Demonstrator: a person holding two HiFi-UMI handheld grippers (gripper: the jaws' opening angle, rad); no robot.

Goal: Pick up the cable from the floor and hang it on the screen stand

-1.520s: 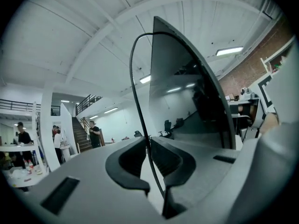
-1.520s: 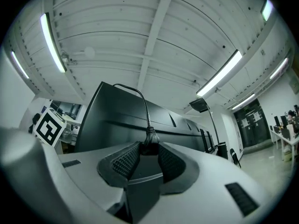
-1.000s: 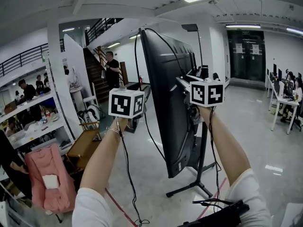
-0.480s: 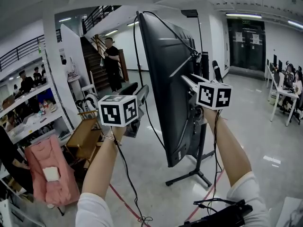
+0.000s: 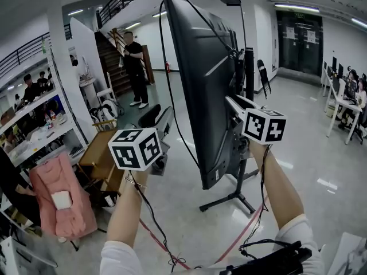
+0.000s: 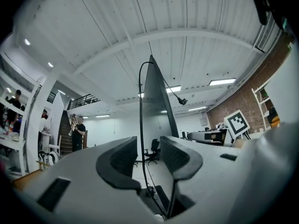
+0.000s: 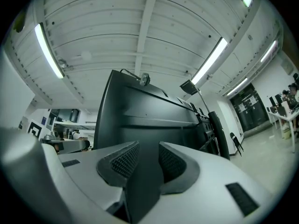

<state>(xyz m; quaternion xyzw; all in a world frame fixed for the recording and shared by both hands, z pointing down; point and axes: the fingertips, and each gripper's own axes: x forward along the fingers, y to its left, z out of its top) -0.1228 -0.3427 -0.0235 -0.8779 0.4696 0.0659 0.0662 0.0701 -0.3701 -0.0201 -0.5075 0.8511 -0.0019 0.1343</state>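
A thin black cable (image 5: 161,50) is draped over the top of the large dark screen (image 5: 200,85), which stands edge-on on its stand (image 5: 229,199). It hangs down the front side. My left gripper (image 5: 160,114) is beside the screen's front, lower than its top. In the left gripper view the cable (image 6: 140,125) runs up between the jaws of that gripper (image 6: 148,146), which stand open, their pads off it. My right gripper (image 5: 232,101) is at the screen's back. There its jaws (image 7: 148,155) close on a dark edge of the screen (image 7: 140,106).
A person (image 5: 135,62) stands by the stairs behind. Shelves (image 5: 34,136), a pink chair (image 5: 57,199) and a wooden cart (image 5: 100,159) are at the left. Red tape (image 5: 229,239) marks the floor and a black case (image 5: 269,262) lies at the bottom. Desks (image 5: 344,119) stand far right.
My left gripper has come down and slightly left along the hanging cable. The right gripper has stayed at the screen's back. The head view has tilted downward.
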